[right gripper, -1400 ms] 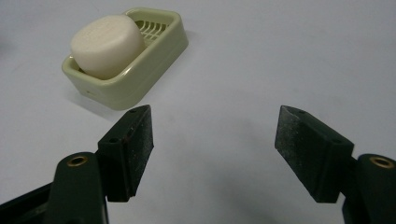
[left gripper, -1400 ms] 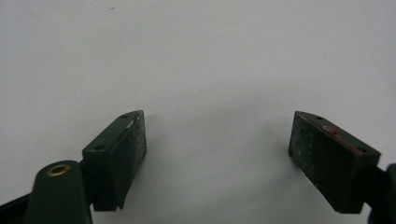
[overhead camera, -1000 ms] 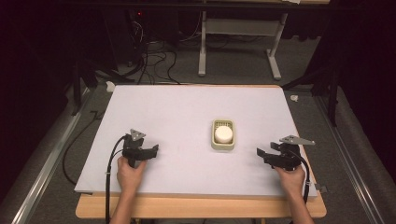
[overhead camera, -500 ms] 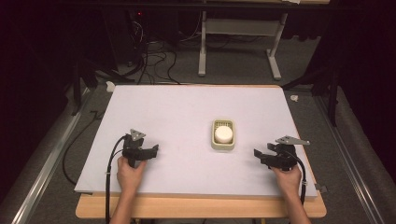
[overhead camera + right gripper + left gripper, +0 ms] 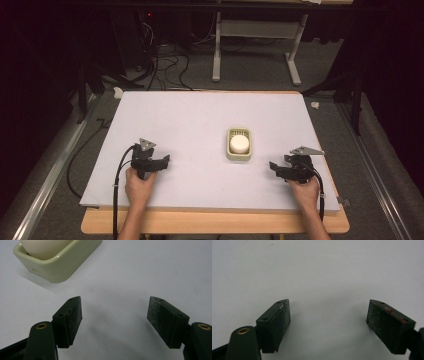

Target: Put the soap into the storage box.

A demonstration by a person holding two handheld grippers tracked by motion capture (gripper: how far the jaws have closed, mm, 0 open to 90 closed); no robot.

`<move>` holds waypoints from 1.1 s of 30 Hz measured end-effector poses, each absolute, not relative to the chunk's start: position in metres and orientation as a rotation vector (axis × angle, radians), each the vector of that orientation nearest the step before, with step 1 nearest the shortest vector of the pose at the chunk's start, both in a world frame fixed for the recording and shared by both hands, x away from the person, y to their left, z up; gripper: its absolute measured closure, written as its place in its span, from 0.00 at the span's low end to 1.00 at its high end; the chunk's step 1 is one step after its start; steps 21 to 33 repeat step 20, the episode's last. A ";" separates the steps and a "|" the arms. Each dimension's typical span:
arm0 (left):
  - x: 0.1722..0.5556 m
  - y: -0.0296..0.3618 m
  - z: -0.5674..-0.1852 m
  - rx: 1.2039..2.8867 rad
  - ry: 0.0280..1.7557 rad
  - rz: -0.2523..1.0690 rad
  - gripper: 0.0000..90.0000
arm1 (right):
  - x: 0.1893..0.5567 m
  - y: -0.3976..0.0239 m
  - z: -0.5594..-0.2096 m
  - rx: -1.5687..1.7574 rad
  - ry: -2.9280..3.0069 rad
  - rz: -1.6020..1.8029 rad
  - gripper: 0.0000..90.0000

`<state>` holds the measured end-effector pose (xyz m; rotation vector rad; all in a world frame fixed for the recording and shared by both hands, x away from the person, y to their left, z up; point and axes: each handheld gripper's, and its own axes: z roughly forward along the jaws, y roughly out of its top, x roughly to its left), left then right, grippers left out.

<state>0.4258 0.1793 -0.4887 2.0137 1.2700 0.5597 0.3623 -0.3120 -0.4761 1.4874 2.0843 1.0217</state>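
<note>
The right gripper (image 5: 278,168) sits low over the near right part of the white table (image 5: 190,120), held in the person's right hand (image 5: 305,192). In the right gripper view its two black jaws stand spread with a wide gap and only bare table surface between the pads (image 5: 75,315); nothing is pinched. The left gripper (image 5: 161,162) is at the near left, held in the left hand (image 5: 140,186). The left gripper view shows its jaws spread apart too, with plain white surface between them.

Just ahead of the right gripper and off to its left, in its own view, lies a pale green soap dish (image 5: 65,265), apart from the jaws. A white bar of soap (image 5: 42,247) rests inside it. From above, the dish (image 5: 238,155) lies between the two grippers, nearer the right one and a little farther from the person than both. Beyond the table, cables (image 5: 160,60) lie on the dark floor.
</note>
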 end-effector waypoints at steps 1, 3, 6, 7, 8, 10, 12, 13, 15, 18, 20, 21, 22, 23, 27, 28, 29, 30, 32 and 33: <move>0.426 0.179 -0.489 2.013 1.270 0.560 0.22 | 0.363 -0.311 -0.476 1.479 2.086 1.007 0.32; 0.426 0.179 -0.489 2.014 1.270 0.560 0.22 | 0.363 -0.309 -0.477 1.472 2.089 0.981 0.31; 0.426 0.179 -0.489 2.014 1.270 0.560 0.22 | 0.364 -0.304 -0.479 1.440 2.106 0.925 0.31; 0.426 0.179 -0.489 2.014 1.269 0.561 0.22 | 0.364 -0.302 -0.479 1.437 2.108 0.914 0.31; 0.426 0.179 -0.489 2.015 1.269 0.562 0.22 | 0.364 -0.301 -0.480 1.433 2.113 0.898 0.31; 0.426 0.179 -0.489 2.014 1.270 0.561 0.22 | 0.364 -0.299 -0.481 1.424 2.116 0.876 0.31; 0.426 0.179 -0.489 2.014 1.269 0.562 0.22 | 0.365 -0.299 -0.481 1.424 2.118 0.879 0.31; 0.425 0.179 -0.489 2.016 1.268 0.563 0.22 | 0.365 -0.299 -0.481 1.425 2.118 0.881 0.30; 0.426 0.179 -0.489 2.016 1.269 0.562 0.22 | 0.365 -0.298 -0.481 1.419 2.119 0.874 0.30; 0.426 0.179 -0.489 2.014 1.269 0.563 0.22 | 0.364 -0.299 -0.482 1.419 2.121 0.879 0.29; 0.426 0.179 -0.489 2.014 1.269 0.563 0.22 | 0.365 -0.299 -0.482 1.417 2.125 0.882 0.28; 0.426 0.179 -0.489 2.014 1.269 0.563 0.22 | 0.365 -0.299 -0.482 1.417 2.125 0.882 0.28; 0.426 0.179 -0.489 2.014 1.269 0.563 0.22 | 0.365 -0.299 -0.482 1.417 2.125 0.882 0.28; 0.426 0.179 -0.489 2.014 1.269 0.563 0.22 | 0.365 -0.299 -0.482 1.417 2.125 0.882 0.28; 0.426 0.179 -0.489 2.014 1.269 0.563 0.22 | 0.365 -0.299 -0.482 1.417 2.125 0.882 0.28; 0.426 0.179 -0.489 2.014 1.269 0.563 0.22 | 0.365 -0.299 -0.482 1.417 2.125 0.882 0.28; 0.426 0.179 -0.489 2.014 1.269 0.563 0.22 | 0.365 -0.299 -0.482 1.417 2.125 0.882 0.28; 0.426 0.179 -0.489 2.014 1.269 0.563 0.22 | 0.365 -0.299 -0.482 1.417 2.125 0.882 0.28; 0.426 0.179 -0.489 2.014 1.269 0.563 0.22 | 0.365 -0.299 -0.482 1.417 2.125 0.882 0.28; 0.426 0.179 -0.489 2.014 1.269 0.563 0.22 | 0.365 -0.299 -0.482 1.417 2.125 0.882 0.28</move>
